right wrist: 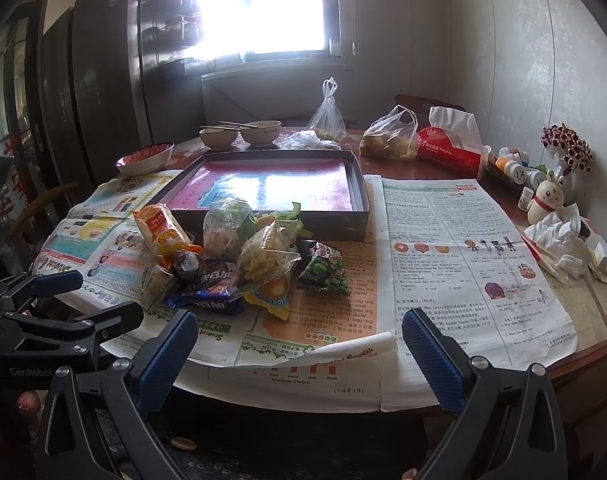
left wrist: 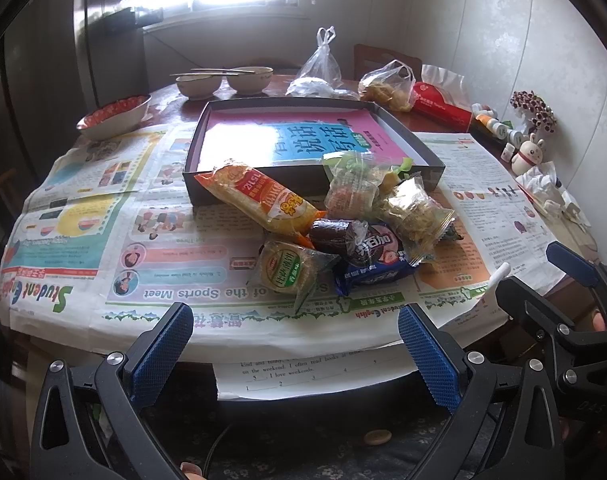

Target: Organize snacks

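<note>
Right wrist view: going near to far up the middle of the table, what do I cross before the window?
Right claw → curled newspaper edge → snack pile → shallow dark box → two bowls → window.

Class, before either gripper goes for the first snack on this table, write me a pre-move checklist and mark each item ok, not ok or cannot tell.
1. Left gripper open and empty: ok.
2. Right gripper open and empty: ok.
3. Black tray holds no snacks, only a printed sheet: ok.
4. Snacks separated for single picks: not ok; the snack pile overlaps, the orange packet leaning on others.
5. Green pea packet reachable at the pile's edge: ok.
6. Newspaper lying flat: not ok; its near edge curls.
</note>
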The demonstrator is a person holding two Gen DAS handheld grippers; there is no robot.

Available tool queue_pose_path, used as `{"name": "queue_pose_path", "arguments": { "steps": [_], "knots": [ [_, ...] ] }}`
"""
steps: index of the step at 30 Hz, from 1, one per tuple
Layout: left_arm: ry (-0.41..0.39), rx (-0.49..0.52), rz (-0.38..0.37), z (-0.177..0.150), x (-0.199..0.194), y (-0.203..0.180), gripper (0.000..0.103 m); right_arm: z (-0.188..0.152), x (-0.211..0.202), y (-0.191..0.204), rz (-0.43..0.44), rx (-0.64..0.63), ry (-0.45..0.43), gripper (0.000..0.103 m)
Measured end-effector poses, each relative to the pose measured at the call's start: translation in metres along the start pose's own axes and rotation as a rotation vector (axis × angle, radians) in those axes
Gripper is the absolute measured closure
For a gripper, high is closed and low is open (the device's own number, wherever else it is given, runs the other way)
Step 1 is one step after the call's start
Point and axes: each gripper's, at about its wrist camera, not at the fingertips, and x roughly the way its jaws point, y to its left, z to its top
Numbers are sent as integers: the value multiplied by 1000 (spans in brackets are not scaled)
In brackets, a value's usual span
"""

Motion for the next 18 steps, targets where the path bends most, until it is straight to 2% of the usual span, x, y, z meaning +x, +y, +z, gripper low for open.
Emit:
{"name": "queue_pose_path", "arguments": {
  "steps": [18],
  "knots": [
    [30, -35, -28, 2, 9, 12, 1, 5, 4, 6, 5, -20, 3, 0]
  ]
}}
